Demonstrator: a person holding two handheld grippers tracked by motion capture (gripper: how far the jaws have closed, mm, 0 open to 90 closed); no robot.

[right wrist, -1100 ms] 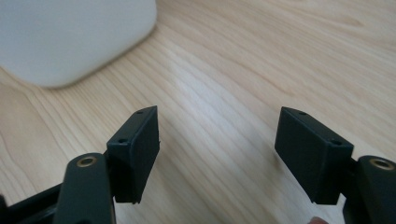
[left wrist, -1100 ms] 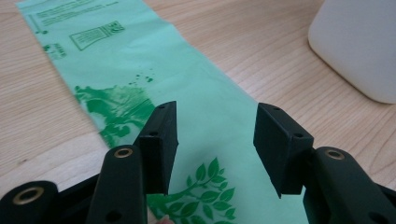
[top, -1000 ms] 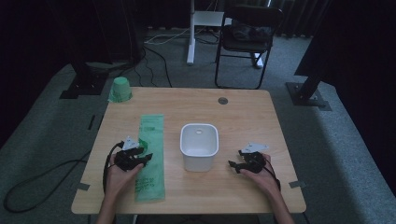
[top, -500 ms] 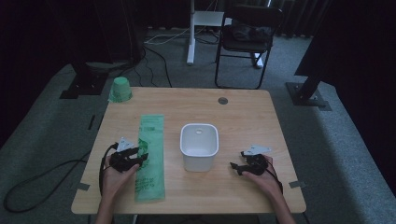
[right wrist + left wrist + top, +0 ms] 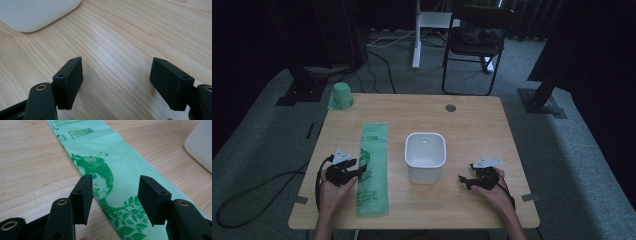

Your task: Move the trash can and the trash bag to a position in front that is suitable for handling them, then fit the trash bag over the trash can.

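A long flat green plastic bag [image 5: 373,167] printed with leaves lies lengthwise on the wooden table [image 5: 472,125], left of a white square tub [image 5: 425,156]. My left gripper [image 5: 357,172] hovers at the bag's left edge, open, its jaws straddling the printed part of the bag [image 5: 110,177] with nothing gripped. My right gripper [image 5: 463,181] rests near the front right, open over bare wood [image 5: 117,50], a little right of the tub [image 5: 35,12]. The tub's corner [image 5: 200,142] shows in the left gripper view.
A green cup [image 5: 341,96] stands upside down at the table's back left corner. A round grommet [image 5: 450,107] sits near the back edge. Beyond the table are a black chair [image 5: 477,40], stand legs and cables on the carpet.
Both grippers have shifted slightly toward the front of the table; the left one stays at the bag's left edge.
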